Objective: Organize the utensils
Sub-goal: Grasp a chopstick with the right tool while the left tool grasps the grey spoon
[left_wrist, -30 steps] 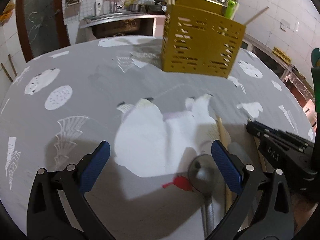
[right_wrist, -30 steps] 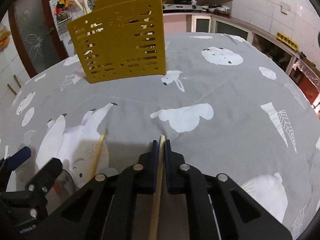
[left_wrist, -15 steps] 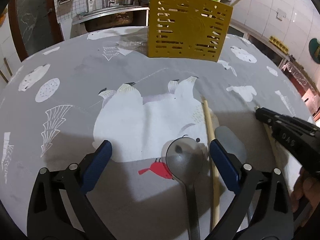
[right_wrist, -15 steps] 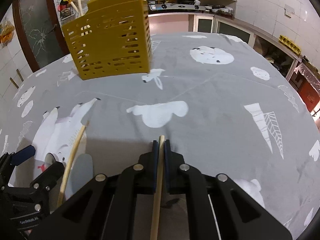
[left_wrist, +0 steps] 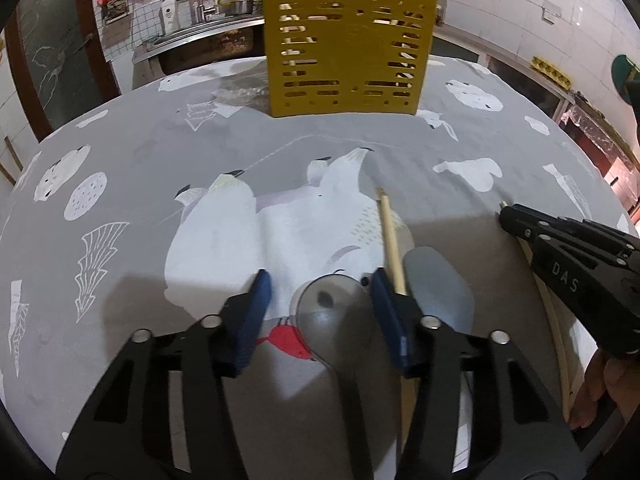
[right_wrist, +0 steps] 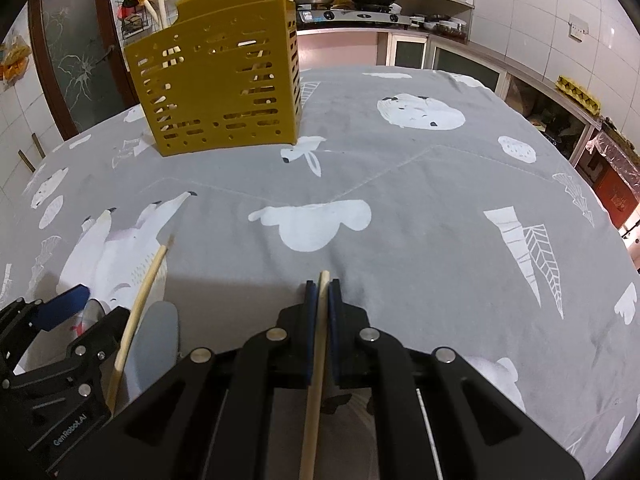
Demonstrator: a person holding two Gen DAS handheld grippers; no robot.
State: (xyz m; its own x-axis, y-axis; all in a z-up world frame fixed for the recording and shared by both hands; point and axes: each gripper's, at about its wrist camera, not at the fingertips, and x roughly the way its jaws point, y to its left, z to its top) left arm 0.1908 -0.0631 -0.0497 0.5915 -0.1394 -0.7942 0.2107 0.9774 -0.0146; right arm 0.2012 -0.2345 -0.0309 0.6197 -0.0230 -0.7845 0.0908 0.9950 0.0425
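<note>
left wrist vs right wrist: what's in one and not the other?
Left wrist only: the metal spoon's bowl between the left tool's jaws, which have just been closing and do not visibly press it; also a sink behind.

Right wrist only: the chopstick pinched in the shut right tool, plus a stove and wok.

Both: yellow utensil caddy, loose chopstick, grey printed tablecloth.
</note>
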